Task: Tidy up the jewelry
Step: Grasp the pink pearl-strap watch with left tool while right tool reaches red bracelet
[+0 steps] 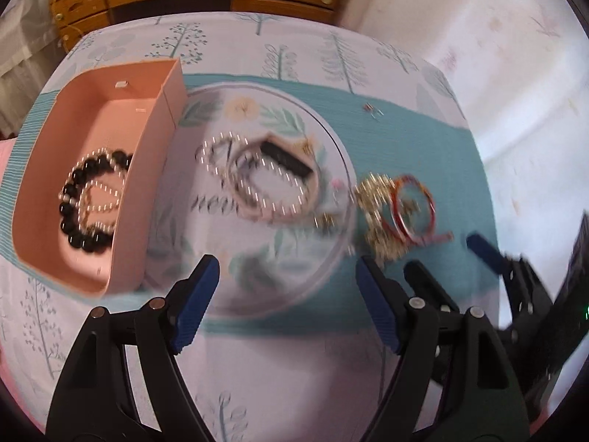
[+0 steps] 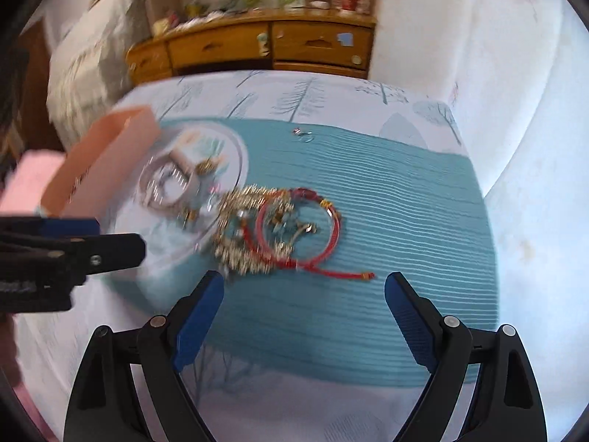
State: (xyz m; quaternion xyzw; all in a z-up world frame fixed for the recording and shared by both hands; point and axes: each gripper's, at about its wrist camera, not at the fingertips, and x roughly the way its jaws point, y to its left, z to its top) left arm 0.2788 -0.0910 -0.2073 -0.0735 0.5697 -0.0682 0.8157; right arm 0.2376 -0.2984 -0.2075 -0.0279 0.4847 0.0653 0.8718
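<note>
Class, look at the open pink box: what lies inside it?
Inside the open pink box: a black bead bracelet around a smaller pale bead bracelet. The box's near wall hides part of its floor.

Setting: a room in a private home, most likely a bedroom. Evidence: at 12 o'clock stands a wooden dresser [image 2: 257,46] with several drawers, its top crowded with jars and small household items, blurred in the right wrist view. A white wall [image 2: 515,73] fills 1 to 3 o'clock. The work surface carries a tree-print cloth [image 1: 257,368], a teal mat [image 2: 386,221] and a floral plate [image 1: 257,110].
</note>
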